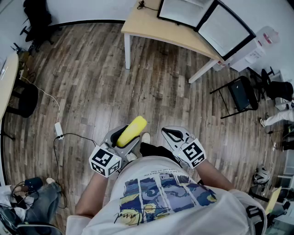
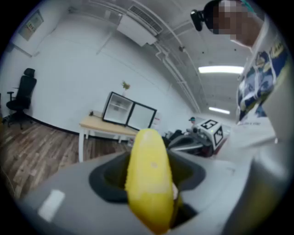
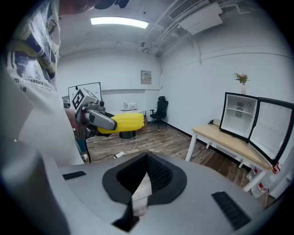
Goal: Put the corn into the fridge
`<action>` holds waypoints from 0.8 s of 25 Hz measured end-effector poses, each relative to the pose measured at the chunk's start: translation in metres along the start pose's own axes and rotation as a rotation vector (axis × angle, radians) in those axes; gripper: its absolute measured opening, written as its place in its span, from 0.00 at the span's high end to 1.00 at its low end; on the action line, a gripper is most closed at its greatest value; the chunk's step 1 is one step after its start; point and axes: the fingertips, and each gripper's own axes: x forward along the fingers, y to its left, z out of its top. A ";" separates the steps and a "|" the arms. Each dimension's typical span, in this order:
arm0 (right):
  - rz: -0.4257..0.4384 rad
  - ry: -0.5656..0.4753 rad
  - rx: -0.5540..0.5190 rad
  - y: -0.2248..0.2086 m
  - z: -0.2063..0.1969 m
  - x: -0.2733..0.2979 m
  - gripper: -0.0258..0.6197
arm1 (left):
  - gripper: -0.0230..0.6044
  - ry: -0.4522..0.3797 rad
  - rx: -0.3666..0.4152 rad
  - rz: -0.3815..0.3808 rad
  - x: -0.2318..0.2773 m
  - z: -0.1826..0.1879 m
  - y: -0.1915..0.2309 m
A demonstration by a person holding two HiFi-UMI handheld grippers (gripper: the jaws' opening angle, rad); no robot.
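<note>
A yellow corn cob (image 1: 132,131) sticks forward out of my left gripper (image 1: 125,137), whose jaws are shut on its lower end; it fills the middle of the left gripper view as corn (image 2: 149,179). My right gripper (image 1: 172,135) is held beside it, jaws closed with nothing between them, as the right gripper view (image 3: 141,186) also shows. The small fridge (image 1: 183,10) stands on a wooden table (image 1: 156,32) across the room, its door (image 1: 225,30) swung open. The right gripper view shows the fridge (image 3: 239,114) with shelves and the corn (image 3: 123,122).
Wood floor lies between me and the table. A black folding chair (image 1: 240,94) stands right of the table. A power strip with cable (image 1: 59,131) lies on the floor at left. A black office chair (image 1: 36,18) is at the far left wall.
</note>
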 end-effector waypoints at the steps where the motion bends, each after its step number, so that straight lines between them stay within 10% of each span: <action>1: 0.007 -0.010 -0.007 -0.009 0.005 0.003 0.94 | 0.56 -0.002 -0.008 0.014 0.003 0.005 0.004; 20: 0.015 -0.144 0.111 -0.160 0.042 0.040 0.89 | 0.56 0.050 -0.011 0.096 0.104 0.066 0.073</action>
